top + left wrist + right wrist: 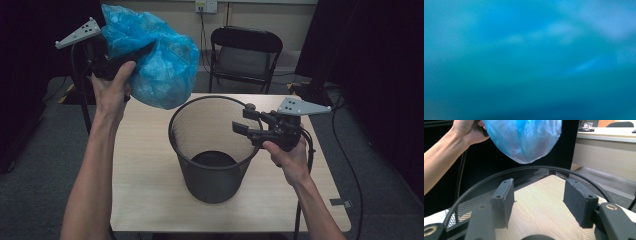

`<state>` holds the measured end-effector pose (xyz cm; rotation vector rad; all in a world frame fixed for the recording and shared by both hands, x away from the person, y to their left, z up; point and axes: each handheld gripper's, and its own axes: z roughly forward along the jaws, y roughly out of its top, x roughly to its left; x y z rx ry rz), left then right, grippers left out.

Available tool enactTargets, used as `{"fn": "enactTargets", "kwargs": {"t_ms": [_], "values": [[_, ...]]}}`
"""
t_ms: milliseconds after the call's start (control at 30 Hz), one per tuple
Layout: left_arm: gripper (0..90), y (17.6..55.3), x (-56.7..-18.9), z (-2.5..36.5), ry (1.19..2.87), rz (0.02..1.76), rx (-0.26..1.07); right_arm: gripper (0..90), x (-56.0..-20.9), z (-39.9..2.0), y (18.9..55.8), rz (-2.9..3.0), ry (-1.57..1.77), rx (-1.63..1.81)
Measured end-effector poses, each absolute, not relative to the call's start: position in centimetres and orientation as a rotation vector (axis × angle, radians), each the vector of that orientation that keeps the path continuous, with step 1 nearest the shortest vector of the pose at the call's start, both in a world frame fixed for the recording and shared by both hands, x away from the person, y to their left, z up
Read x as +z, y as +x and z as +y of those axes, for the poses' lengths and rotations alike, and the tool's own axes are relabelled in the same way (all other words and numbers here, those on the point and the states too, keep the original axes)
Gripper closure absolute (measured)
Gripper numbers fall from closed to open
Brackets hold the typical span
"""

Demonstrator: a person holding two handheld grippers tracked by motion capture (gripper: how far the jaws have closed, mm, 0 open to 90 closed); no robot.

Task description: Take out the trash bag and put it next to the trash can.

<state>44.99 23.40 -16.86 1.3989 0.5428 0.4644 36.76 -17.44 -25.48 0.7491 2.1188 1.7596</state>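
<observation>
A crumpled blue plastic bag hangs in the air above the far left of a black wire-mesh wastebasket. My left gripper is shut on the bag, whose folds hide most of its jaws. Blurred blue plastic covers the left gripper view. My right gripper stands open over the basket's right rim, pointing inward with nothing between its pads. In the right gripper view, the right gripper looks across the basket's rim, with the bag hanging beyond it.
The basket stands mid-table on a light wooden table. A black folding chair stands behind the table's far edge. A cable trails off to the right. A dark curtain lies at the right.
</observation>
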Motion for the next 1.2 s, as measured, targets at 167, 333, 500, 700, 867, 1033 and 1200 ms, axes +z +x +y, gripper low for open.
{"fn": "enactTargets", "kwargs": {"t_ms": [167,333,500,700,867,1033,1200], "values": [[88.7,46.0,-18.1,24.1,1.405,0.585,0.458,40.3,-25.8,-18.2,36.9,2.092,0.771,1.765],[88.8,46.4,-19.1,24.5,1.419,0.612,0.469,39.6,-26.1,-18.8,36.9,2.068,0.788,1.761],[88.7,47.0,-20.2,25.0,1.428,0.645,0.485,37.3,-26.4,-19.6,36.9,2.046,0.813,1.752],[88.7,47.4,-21.6,25.6,1.444,0.665,0.499,32.4,-26.9,-20.7,37.0,2.022,0.852,1.742],[88.8,47.5,-22.7,25.9,1.462,0.688,0.518,29.9,-27.3,-21.7,36.8,2.006,0.887,1.728],[88.8,47.8,-24.3,26.6,1.476,0.727,0.511,29.4,-27.8,-23.4,36.4,1.968,0.924,1.718],[88.7,48.0,-26.2,26.5,1.501,0.759,0.491,24.8,-29.0,-24.9,36.3,1.945,0.986,1.685]]}}
